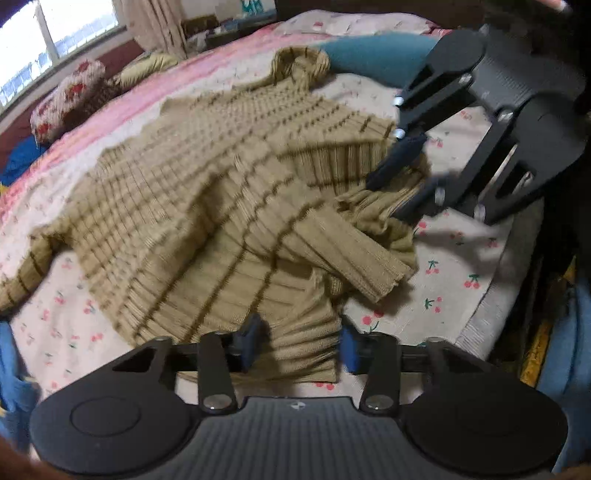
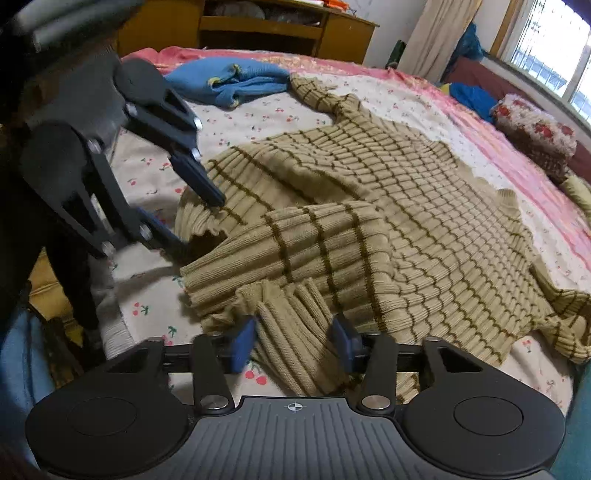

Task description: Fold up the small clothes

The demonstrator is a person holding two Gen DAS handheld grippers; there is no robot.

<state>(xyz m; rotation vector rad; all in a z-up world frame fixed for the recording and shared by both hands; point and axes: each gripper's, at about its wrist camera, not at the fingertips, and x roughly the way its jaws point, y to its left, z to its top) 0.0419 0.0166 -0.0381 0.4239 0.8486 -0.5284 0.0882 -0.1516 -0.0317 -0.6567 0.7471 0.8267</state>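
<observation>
A tan ribbed sweater with dark stripes [image 1: 207,192] lies spread on the bed, one sleeve folded across its body; it also shows in the right wrist view [image 2: 424,206]. My left gripper [image 1: 299,345] is open, its blue pads either side of a bunched fold of the hem, apart from it. It also shows in the right wrist view [image 2: 201,221], jaws open at the hem. My right gripper [image 2: 293,345] is open around a ribbed cuff. It also shows in the left wrist view [image 1: 400,192], jaws open at the sweater's edge.
The bed has a cherry-print sheet [image 1: 454,273] and a pink quilt [image 2: 498,122]. A blue garment [image 2: 236,83] lies beyond the sweater. A floral pillow [image 2: 532,129] sits by the window. A wooden cabinet [image 2: 266,29] stands behind the bed. The bed edge [image 1: 484,317] is near.
</observation>
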